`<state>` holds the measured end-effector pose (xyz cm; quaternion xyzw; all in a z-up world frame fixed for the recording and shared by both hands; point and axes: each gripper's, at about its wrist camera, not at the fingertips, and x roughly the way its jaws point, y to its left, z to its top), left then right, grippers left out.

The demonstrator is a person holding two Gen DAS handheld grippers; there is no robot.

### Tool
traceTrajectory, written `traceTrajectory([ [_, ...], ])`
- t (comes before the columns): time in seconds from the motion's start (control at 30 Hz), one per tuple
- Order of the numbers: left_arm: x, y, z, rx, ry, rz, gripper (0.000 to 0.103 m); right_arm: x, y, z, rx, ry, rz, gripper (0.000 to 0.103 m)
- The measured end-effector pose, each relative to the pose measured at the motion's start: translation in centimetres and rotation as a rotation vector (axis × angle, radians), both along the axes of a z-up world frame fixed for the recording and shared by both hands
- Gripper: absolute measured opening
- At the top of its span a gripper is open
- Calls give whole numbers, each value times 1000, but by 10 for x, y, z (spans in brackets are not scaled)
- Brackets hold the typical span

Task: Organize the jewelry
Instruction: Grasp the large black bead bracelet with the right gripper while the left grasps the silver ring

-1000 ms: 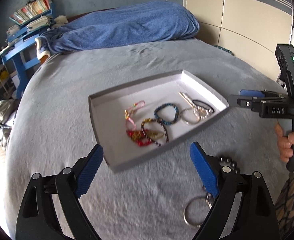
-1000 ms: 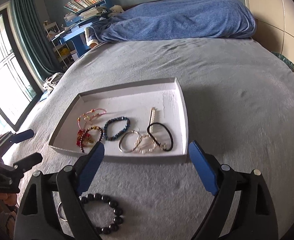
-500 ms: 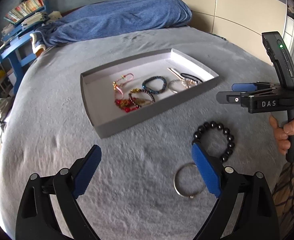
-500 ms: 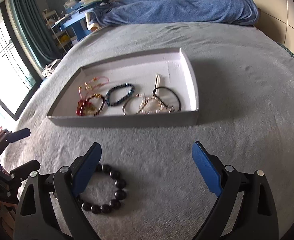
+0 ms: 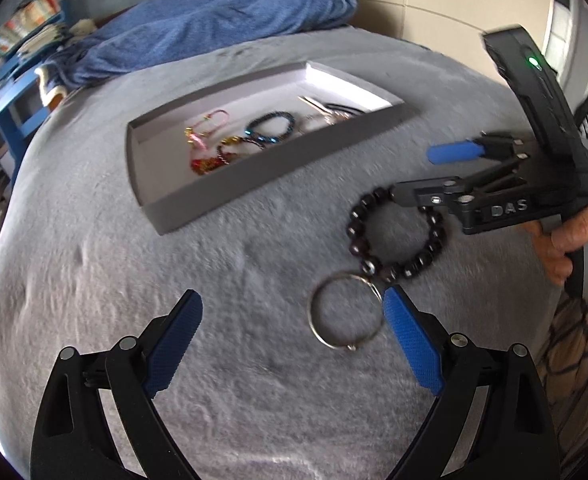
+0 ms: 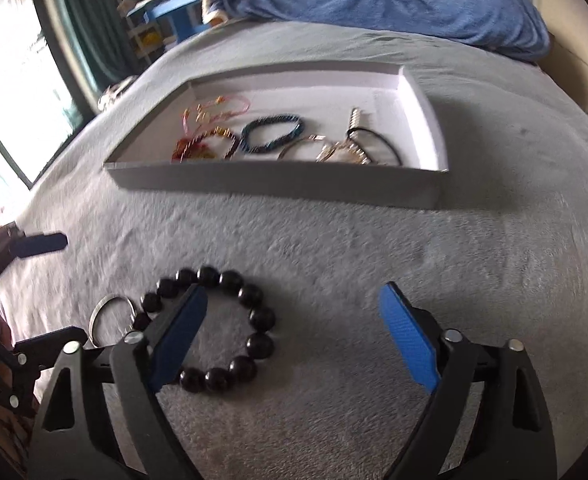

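So both grippers have pulled back from the shallow grey cardboard tray (image 6: pixel 278 190) over the last second, and they're now low over the grey fleece bed cover (image 5: pixel 254 400) where the two leftover pieces lie. The dark round-bead bracelet (image 6: pixel 254 316) and the thin silver metal ring (image 5: pixel 344 312) sit touching each other on the bed, well short of the tray, which already holds the coloured bracelets and a black hair tie. The right gripper (image 6: pixel 294 332) has its jaws spread wide and empty, left pad right over the bead loop. The left gripper (image 5: pixel 294 336) is wide open too, nothing in it, ring just inside its right pad. It's blurry, so I can't say if any pad touches yet. Looks to me like the last pickups are being lined up, beads probably first
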<state>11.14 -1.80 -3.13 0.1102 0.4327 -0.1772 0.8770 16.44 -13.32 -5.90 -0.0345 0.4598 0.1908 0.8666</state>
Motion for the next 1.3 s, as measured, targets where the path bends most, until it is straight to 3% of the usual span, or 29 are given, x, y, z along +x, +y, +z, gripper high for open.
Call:
traceTrajectory([
  [0.3,0,-11,-14,25,39,-21,92,-5,7,-8,-69,-13,27,64],
  [0.53,0,-21,-24,61,46,-49,91,-8,13,-9,-105,-31,50,57],
  [0.83,1,-21,-27,50,52,-45,90,-8,14,-8,-107,-30,46,57],
  [1.0,5,-15,-32,-2,80,-20,89,-6,14,-9,-92,-18,39,57],
  [1.3,4,-10,-29,-20,66,-3,74,-7,16,-11,-95,-29,27,57],
])
